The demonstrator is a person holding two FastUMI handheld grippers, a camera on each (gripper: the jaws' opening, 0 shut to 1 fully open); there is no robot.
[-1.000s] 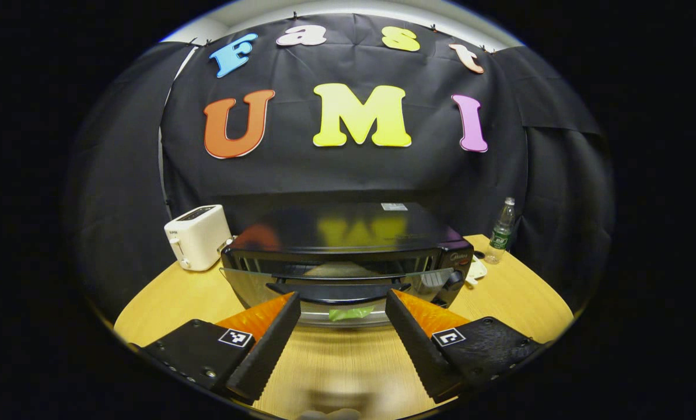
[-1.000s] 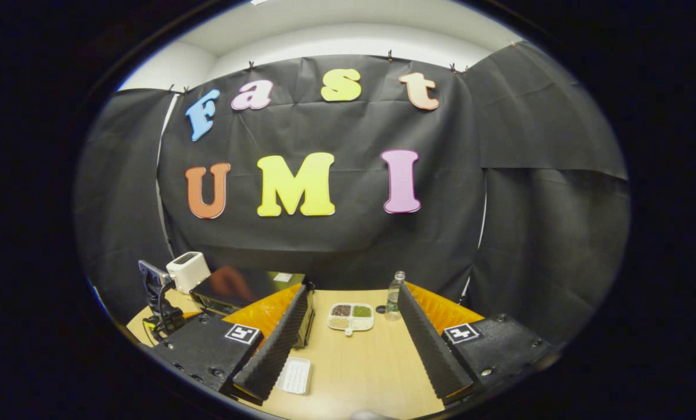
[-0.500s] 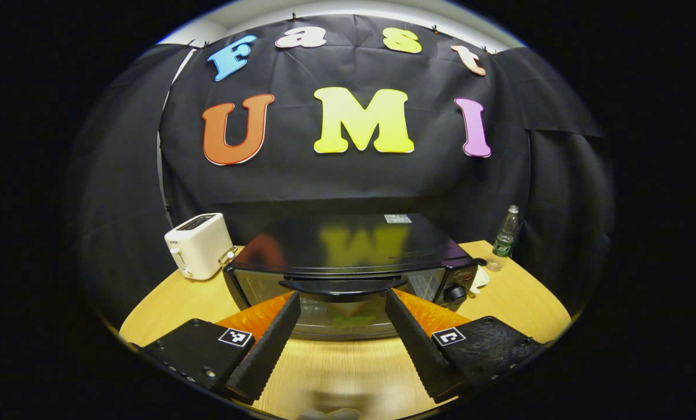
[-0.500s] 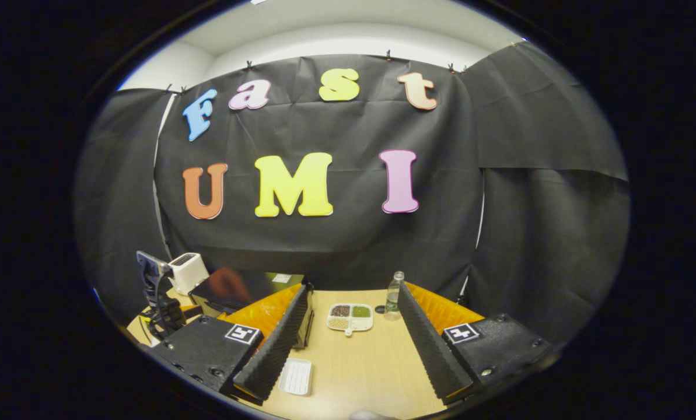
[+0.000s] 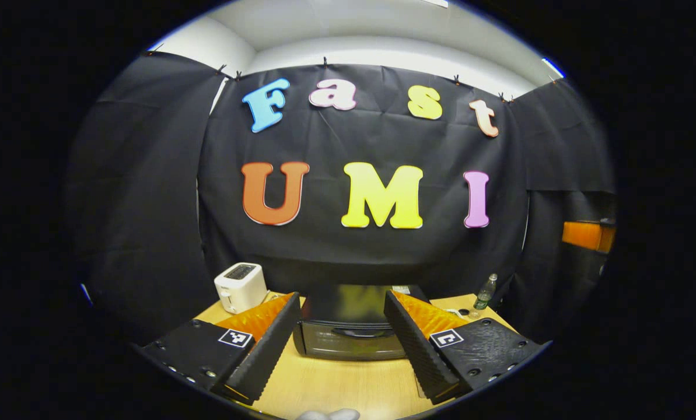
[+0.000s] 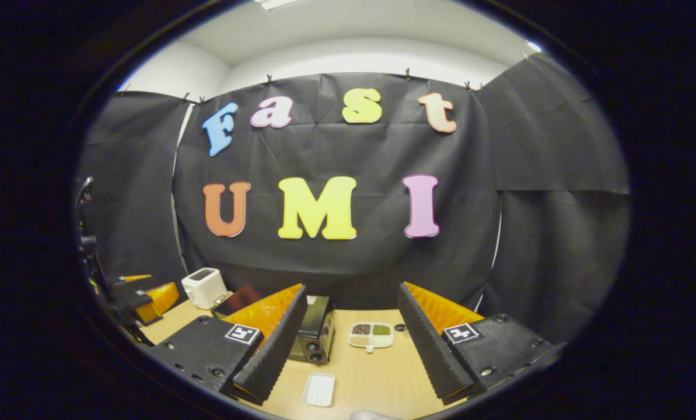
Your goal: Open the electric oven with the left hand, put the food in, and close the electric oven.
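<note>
The black electric oven [image 5: 348, 335] stands on the wooden table [image 5: 336, 386] with its glass door up and shut, the handle across the front. My left gripper [image 5: 340, 298] is held back from it, open, nothing between its fingers. In the right gripper view the oven [image 6: 315, 329] appears side-on at the left, past my open, empty right gripper [image 6: 350, 289]. The left gripper [image 6: 143, 297] shows at that view's far left edge. No food can be made out through the door from here.
A white toaster [image 5: 241, 287] stands left of the oven and a plastic bottle [image 5: 485, 291] right of it. A divided dish of grains [image 6: 371, 335] and a small empty white tray [image 6: 318, 389] lie on the table [image 6: 377, 373] to the oven's right.
The oven door swung up from partly open to shut. My left gripper then drew well back from the oven. The right gripper also backed away and tilted up a little.
</note>
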